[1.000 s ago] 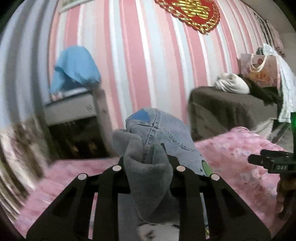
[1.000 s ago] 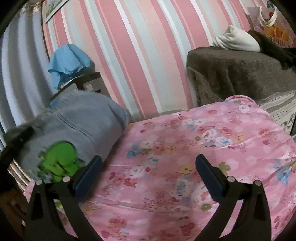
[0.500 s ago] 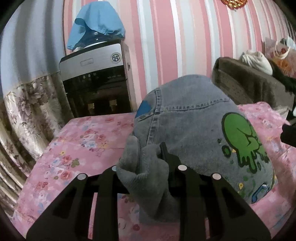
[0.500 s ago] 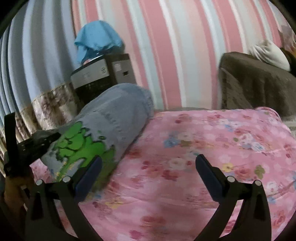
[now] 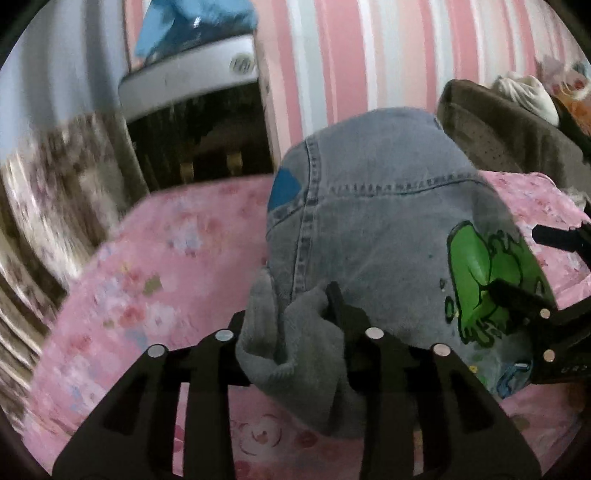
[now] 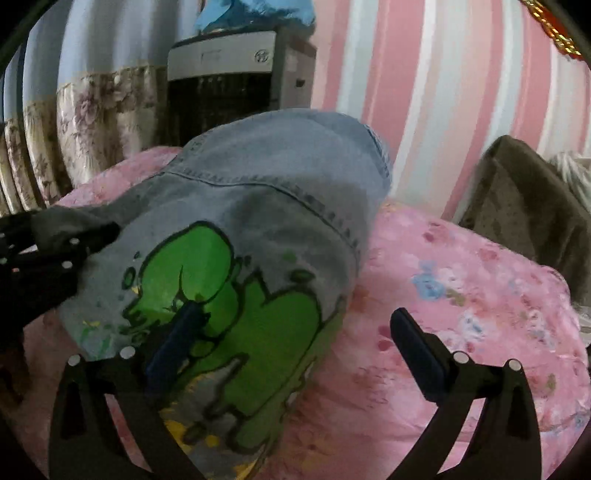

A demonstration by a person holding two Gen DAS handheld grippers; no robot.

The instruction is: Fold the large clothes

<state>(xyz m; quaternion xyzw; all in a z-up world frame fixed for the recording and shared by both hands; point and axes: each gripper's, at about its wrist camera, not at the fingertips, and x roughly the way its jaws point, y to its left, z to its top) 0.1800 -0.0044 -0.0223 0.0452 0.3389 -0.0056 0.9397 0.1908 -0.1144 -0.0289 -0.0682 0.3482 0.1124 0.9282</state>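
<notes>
A denim garment (image 5: 373,229), light blue-grey with a bright green cartoon print (image 6: 236,317) outlined in black and a small blue patch (image 5: 284,188), is spread in a rounded heap on a pink floral bedspread (image 5: 155,273). A grey ribbed cuff or hem (image 5: 291,354) of the garment is bunched between the 2 fingers of the left gripper (image 5: 295,317), whose jaws are opening while the fabric remains between them and against the pads. In the right wrist view that gripper (image 6: 55,251) is seen at the left edge with the grey fabric at its tip. The right gripper (image 6: 291,332) is spread wide and grasps nothing; its left pad (image 6: 173,343) lies over the green print and its right finger is over the bedspread, just beside the garment's edge. Behind the bed a water dispenser (image 6: 229,77) draped with a blue cloth (image 5: 199,18) stands against a pink-and-white striped wall (image 5: 369,55), beside a floral curtain (image 6: 96,122). A brown-covered piece of furniture (image 5: 509,136) is at the right.
</notes>
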